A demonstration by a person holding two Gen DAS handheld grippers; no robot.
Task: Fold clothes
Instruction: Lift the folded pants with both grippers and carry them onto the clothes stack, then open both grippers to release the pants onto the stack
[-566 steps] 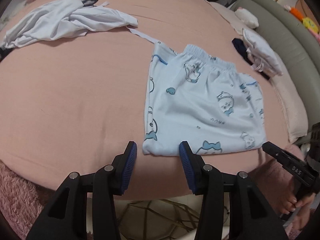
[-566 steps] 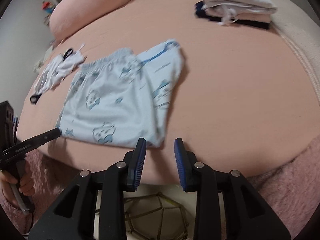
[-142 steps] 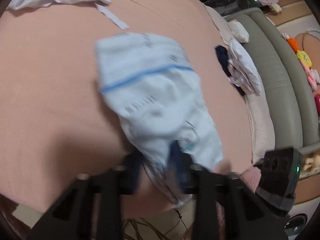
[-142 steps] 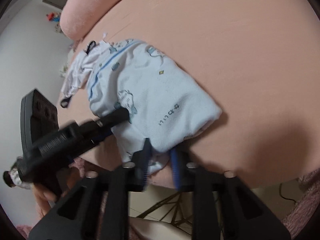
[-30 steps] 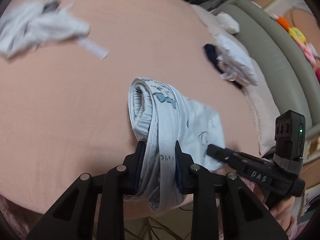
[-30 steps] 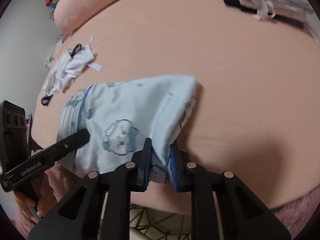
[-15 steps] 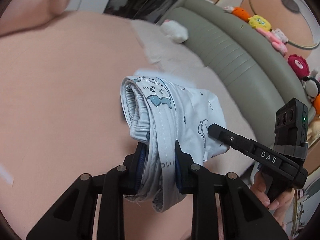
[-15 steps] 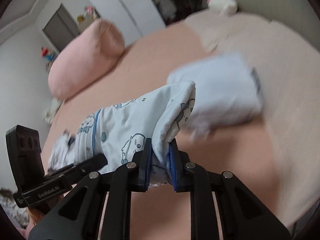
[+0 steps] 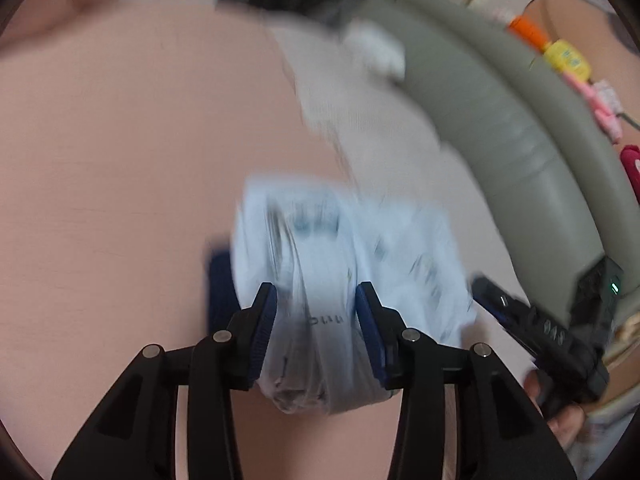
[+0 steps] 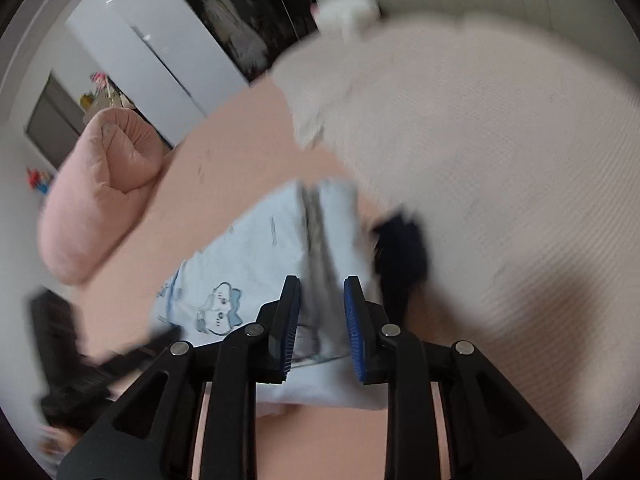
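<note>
One folded pair of light-blue printed shorts (image 9: 320,280), lying on a dark navy garment (image 9: 219,280) on the pink bed sheet (image 9: 120,160). Two grippers: left gripper (image 9: 316,320) and right gripper (image 10: 320,324), both with jaws parted, the bundle loose between the pads. One pink pillow (image 10: 100,192); grey headboard (image 9: 500,120) beyond. Frames blurred.
</note>
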